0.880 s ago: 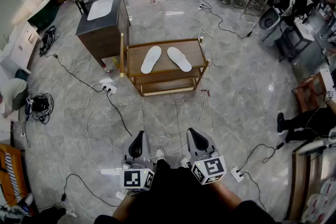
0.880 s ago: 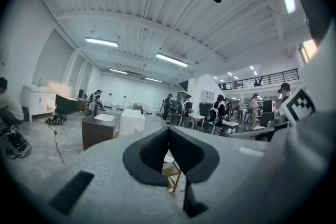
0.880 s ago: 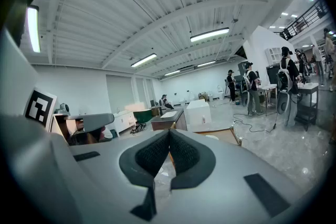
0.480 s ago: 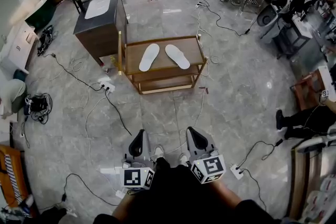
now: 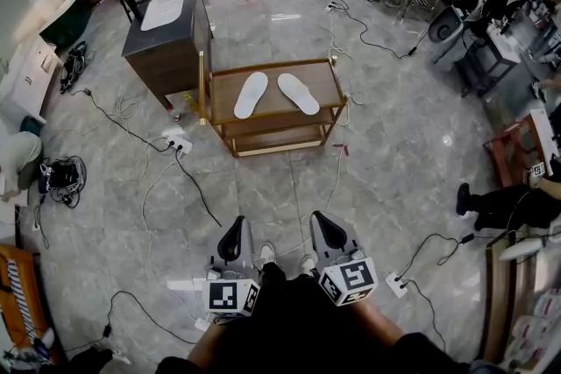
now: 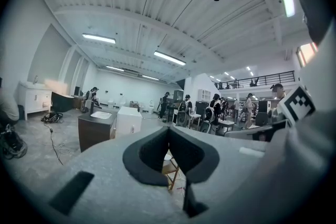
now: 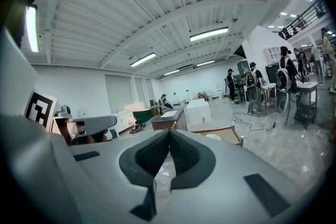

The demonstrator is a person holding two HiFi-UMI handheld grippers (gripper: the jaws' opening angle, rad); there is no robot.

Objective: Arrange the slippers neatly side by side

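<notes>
I hold the left hand-held gripper (image 5: 233, 229) and the right hand-held gripper (image 5: 323, 226) low in front of my body, side by side and well short of the table. Both are clenched. In each gripper view the black pads (image 6: 149, 157) meet at their tips with nothing between them.

Ahead, across the grey floor (image 5: 394, 153), stands a wooden table (image 5: 329, 83) with a lower shelf. Two white slippers lie on its top, the left slipper (image 5: 252, 95) and the right slipper (image 5: 299, 94). They do not touch. Their far ends are close together and their near ends are splayed apart, forming an inverted V.

A dark cabinet (image 5: 162, 57) with a white basin top stands just beside the table's far left corner. A cable (image 5: 197, 188) crosses the floor, and a white power strip (image 5: 181, 146) lies near the table's left side.
</notes>
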